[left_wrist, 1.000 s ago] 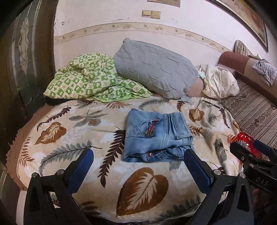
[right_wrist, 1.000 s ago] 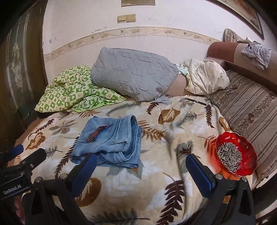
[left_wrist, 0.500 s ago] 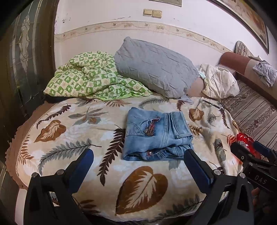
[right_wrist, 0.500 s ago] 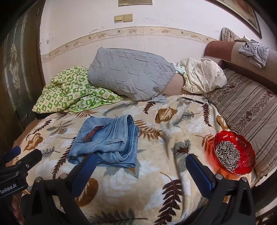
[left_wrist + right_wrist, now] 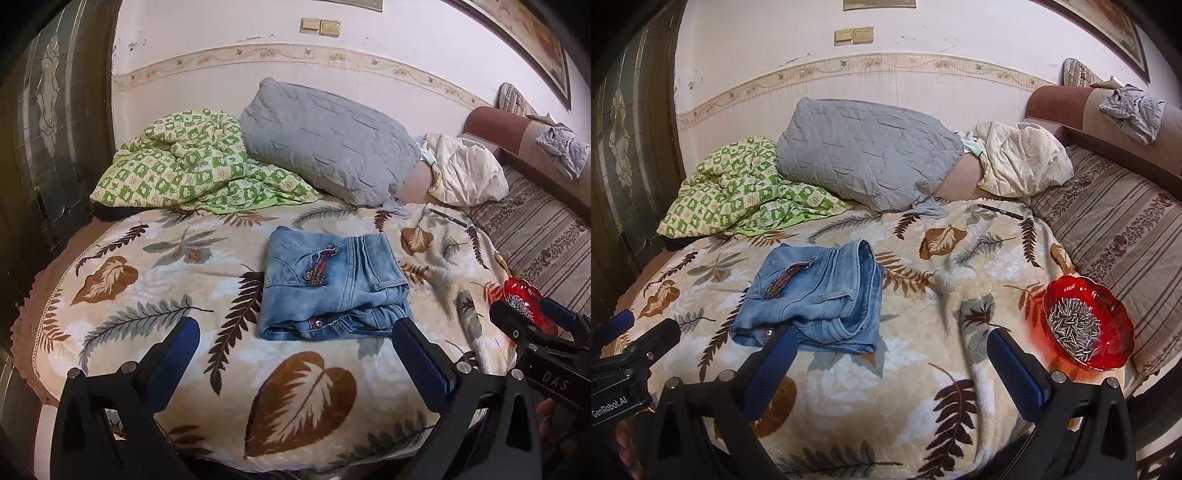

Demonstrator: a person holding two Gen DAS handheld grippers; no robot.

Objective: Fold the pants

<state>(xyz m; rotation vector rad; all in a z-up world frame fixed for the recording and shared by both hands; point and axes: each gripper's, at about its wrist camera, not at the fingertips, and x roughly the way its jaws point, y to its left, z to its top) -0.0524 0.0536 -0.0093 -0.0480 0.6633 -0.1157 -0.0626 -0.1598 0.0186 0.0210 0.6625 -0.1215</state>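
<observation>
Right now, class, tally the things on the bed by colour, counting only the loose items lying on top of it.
Blue: 1, folded jeans
Grey: 1, pillow
Green: 1, checked quilt
Cream: 1, bundled cloth
Red: 1, bowl of seeds
Black: 1, pen
Total: 6

Illumination: dim, warm, diffuse indoor light; shadows soft. Focus sharp at centre. Fisheye distortion and dark vignetting at all edges.
</observation>
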